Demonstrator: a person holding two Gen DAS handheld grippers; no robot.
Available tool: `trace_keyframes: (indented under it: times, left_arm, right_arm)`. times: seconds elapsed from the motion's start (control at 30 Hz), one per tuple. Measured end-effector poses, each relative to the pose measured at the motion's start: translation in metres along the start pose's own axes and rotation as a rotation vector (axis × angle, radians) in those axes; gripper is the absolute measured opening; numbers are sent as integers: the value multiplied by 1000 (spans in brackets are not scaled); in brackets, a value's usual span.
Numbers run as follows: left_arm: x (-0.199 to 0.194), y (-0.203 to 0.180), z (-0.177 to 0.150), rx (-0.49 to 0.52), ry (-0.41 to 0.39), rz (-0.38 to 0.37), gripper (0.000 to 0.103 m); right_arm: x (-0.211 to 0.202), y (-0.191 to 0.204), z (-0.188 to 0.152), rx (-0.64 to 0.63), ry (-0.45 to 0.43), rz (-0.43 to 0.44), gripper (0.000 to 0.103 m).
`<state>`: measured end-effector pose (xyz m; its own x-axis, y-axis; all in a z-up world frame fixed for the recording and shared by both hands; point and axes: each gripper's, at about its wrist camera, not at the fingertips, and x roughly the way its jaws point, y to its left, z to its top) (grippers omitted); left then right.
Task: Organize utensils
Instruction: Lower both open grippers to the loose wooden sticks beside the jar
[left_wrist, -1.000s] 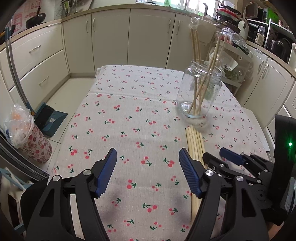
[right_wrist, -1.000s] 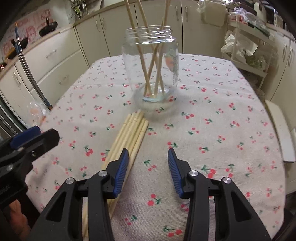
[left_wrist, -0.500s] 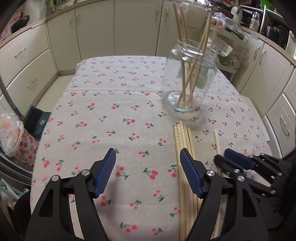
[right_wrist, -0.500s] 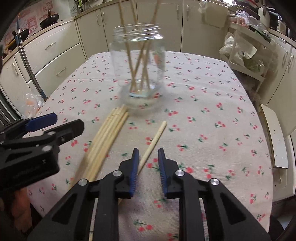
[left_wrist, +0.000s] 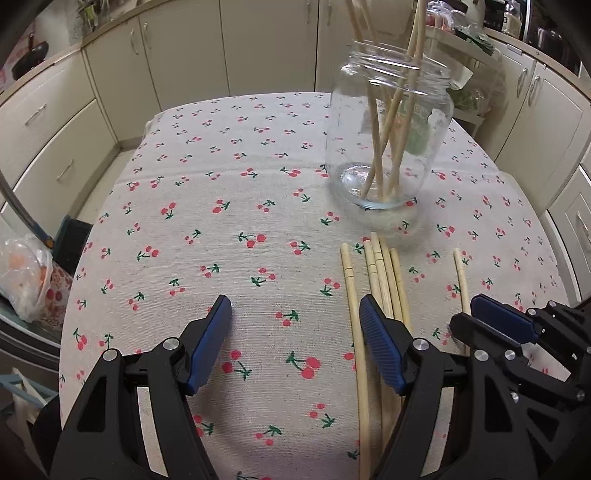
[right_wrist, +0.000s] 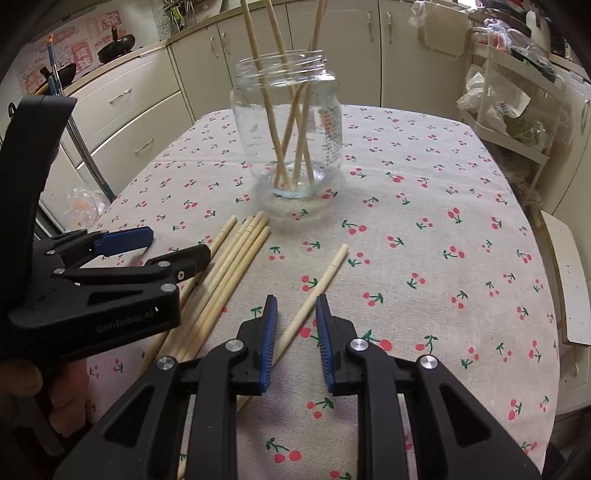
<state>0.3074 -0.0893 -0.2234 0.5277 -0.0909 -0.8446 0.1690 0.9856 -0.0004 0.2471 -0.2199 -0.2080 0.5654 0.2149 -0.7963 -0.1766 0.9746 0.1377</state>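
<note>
Right wrist view shows my right hand-held gripper (right_wrist: 295, 325) narrowed around, not pressing, one pale wooden chopstick (right_wrist: 317, 286); my left hand-held gripper (left_wrist: 295, 341) stands open.

We can read one brand mark: "GenRobot.AI", in pale grey letters on the black body of the left gripper (right_wrist: 175, 245), as seen from the right wrist view. The glass jar (right_wrist: 286, 129) carries a patch of small print on its far side, showing through the glass, too fine and warped for us to read. On the wall at the upper left hang red and white signs (right_wrist: 79, 46) with what may be Chinese characters, which we cannot make out.
</note>
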Motion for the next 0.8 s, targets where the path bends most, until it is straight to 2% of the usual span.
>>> trace_keyframes:
  times: [0.17,0.23,0.33,0.5,0.63,0.7,0.8]
  left_arm:
    - [6,-8,5,44,-2,12,66]
    - [7,-10,7,52,-2,1,54]
    - [4,-11,8,77,-2,-10,40]
    - [5,-8,9,101,3,-43,36]
    - [8,-4,15,120,12,-108,14]
    - [11,1,18,130,22,-140,9]
    - [14,10,23,141,48,-202,9]
  right_arm:
    - [3,3,4,-23,15,27,22]
    - [3,4,4,-46,31,57,19]
    - [2,-10,6,-12,44,71,15]
    - [4,-14,10,20,61,46,15]
    - [7,4,10,-59,72,57,13]
    - [7,7,10,-101,79,47,13]
    - [6,-3,12,-64,84,26,13]
